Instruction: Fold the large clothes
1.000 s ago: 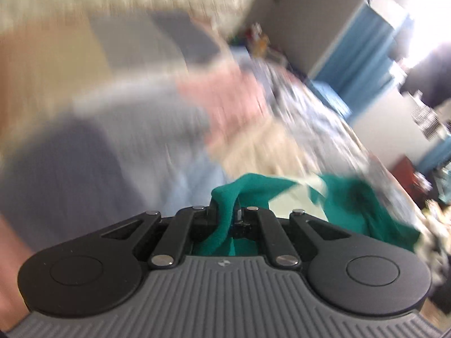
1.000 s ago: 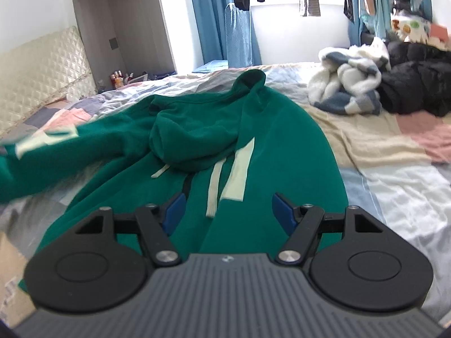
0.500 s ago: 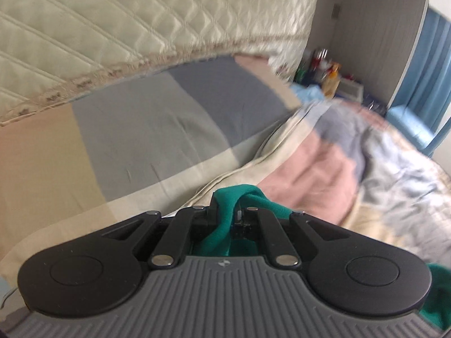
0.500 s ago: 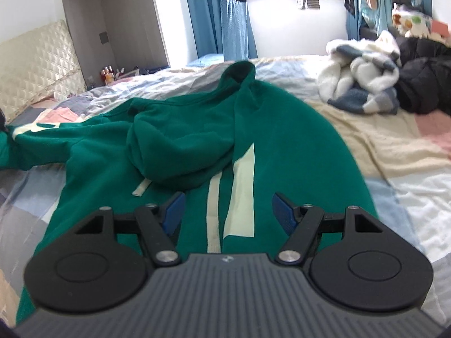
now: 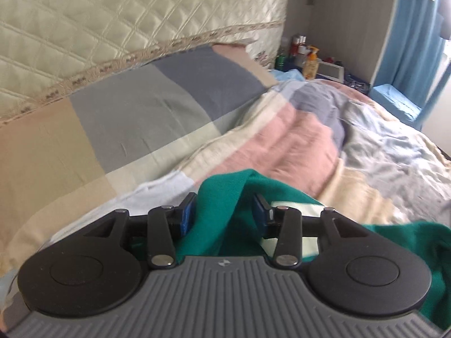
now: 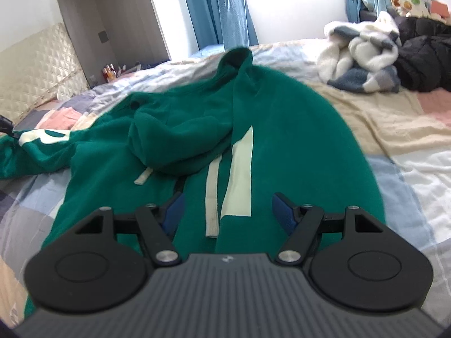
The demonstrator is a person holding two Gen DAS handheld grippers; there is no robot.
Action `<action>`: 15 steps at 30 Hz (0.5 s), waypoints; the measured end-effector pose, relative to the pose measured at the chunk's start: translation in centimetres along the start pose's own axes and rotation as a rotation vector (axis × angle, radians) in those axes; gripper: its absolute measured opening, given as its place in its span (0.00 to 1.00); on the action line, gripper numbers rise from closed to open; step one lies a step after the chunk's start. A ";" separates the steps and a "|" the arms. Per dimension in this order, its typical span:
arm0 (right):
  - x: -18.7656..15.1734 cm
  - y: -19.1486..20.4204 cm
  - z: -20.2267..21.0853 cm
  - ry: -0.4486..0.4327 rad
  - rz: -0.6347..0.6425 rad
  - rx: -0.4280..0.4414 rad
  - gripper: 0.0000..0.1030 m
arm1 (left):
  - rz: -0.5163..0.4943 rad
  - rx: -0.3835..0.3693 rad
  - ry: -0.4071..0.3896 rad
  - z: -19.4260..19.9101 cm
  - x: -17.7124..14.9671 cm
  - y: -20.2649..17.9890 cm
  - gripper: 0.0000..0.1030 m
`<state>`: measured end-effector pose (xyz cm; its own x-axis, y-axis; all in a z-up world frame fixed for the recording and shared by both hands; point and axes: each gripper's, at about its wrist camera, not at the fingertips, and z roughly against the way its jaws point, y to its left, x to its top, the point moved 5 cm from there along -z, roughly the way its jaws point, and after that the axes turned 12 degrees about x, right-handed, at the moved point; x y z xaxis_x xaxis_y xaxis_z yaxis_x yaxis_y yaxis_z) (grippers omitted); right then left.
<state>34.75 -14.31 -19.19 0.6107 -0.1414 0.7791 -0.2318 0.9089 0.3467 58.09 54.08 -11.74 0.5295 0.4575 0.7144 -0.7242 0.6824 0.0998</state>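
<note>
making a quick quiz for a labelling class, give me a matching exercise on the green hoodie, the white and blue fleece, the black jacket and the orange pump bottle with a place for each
Things
1. green fleece hoodie
2. white and blue fluffy fleece
3. black padded jacket
4. orange pump bottle

Places
A. beside the quilted headboard, past the pillows
B. far right of the bed, behind the fluffy fleece
C. spread flat on the patchwork bedcover under the right gripper
D. heaped on the bed, between the hoodie and the jacket

Pairs: 1-C, 2-D, 3-B, 4-A
</note>
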 end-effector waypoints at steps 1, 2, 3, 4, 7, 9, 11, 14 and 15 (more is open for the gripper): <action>0.2 0.2 0.6 -0.018 0.004 0.002 0.68 | 0.001 -0.009 -0.009 1.4 -0.3 -0.1 0.47; 0.4 0.2 1.2 -0.035 0.007 0.005 0.68 | 0.005 -0.021 -0.023 2.8 -0.7 -0.2 0.47; 0.5 0.4 1.8 -0.053 0.014 0.007 0.68 | 0.008 -0.035 -0.030 4.3 -1.2 -0.4 0.47; 0.6 0.4 2.4 -0.065 0.020 0.006 0.68 | 0.011 -0.051 -0.033 5.9 -1.8 -0.6 0.47; 0.5 0.2 3.9 -0.080 0.010 0.027 0.68 | 0.012 -0.110 -0.045 10.4 -4.2 -1.6 0.47; 0.0 0.1 4.9 -0.082 0.008 0.038 0.68 | -0.001 -0.148 -0.056 13.4 -6.1 -2.6 0.47; -0.3 0.1 5.7 -0.087 0.014 0.051 0.68 | -0.022 -0.176 -0.056 16.0 -8.1 -3.6 0.47; -0.5 0.2 6.9 -0.098 0.023 0.080 0.68 | -0.056 -0.217 -0.066 20.1 -11.2 -5.0 0.47; -0.5 0.3 7.3 -0.106 0.027 0.089 0.68 | -0.069 -0.232 -0.069 21.4 -12.3 -5.4 0.47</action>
<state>28.88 -16.83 -15.63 0.5214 -0.1620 0.8378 -0.3166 0.8750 0.3662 46.08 32.61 -6.24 0.5373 0.3706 0.7576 -0.5622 0.8270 -0.0059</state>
